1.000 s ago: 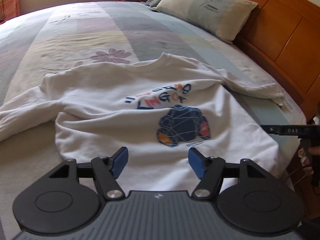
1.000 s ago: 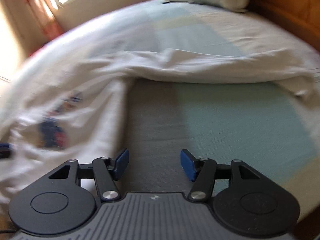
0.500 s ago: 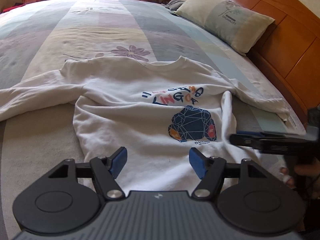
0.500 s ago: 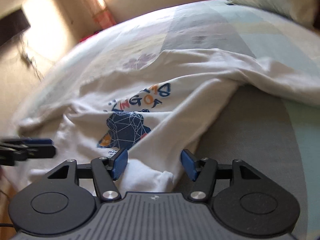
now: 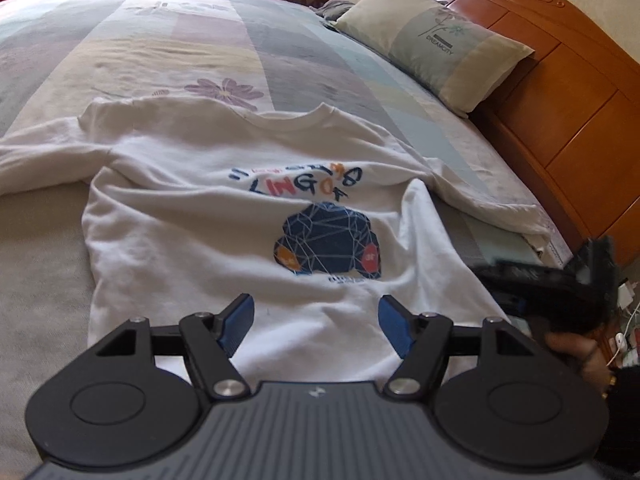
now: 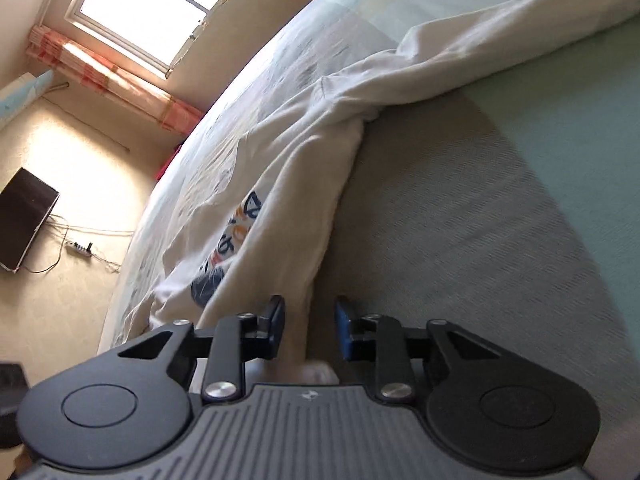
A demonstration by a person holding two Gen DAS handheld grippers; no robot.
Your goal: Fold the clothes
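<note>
A white sweatshirt (image 5: 200,216) with a blue print and coloured letters lies front up on the bed, sleeves spread to both sides. My left gripper (image 5: 316,320) hovers open over its near hem, with nothing between the blue pads. My right gripper (image 6: 310,328) is low at the sweatshirt's (image 6: 304,168) right lower edge. Its jaws are closing, with a fold of the white cloth between them; a gap still shows beside the right pad. In the left wrist view the right gripper (image 5: 520,276) is a blurred dark shape at the right, held by a hand (image 5: 576,352).
The patchwork bedspread (image 5: 160,52) stretches away behind the sweatshirt. A pillow (image 5: 436,44) leans on the wooden headboard (image 5: 560,92) at the right. Beyond the bed are a window (image 6: 148,12), a dark screen (image 6: 24,220) and a power strip (image 6: 80,247) on the floor.
My right gripper rolled, dropped to the sweatshirt's right lower edge, and its jaws narrowed around the cloth. My left gripper rolled slightly and stayed open.
</note>
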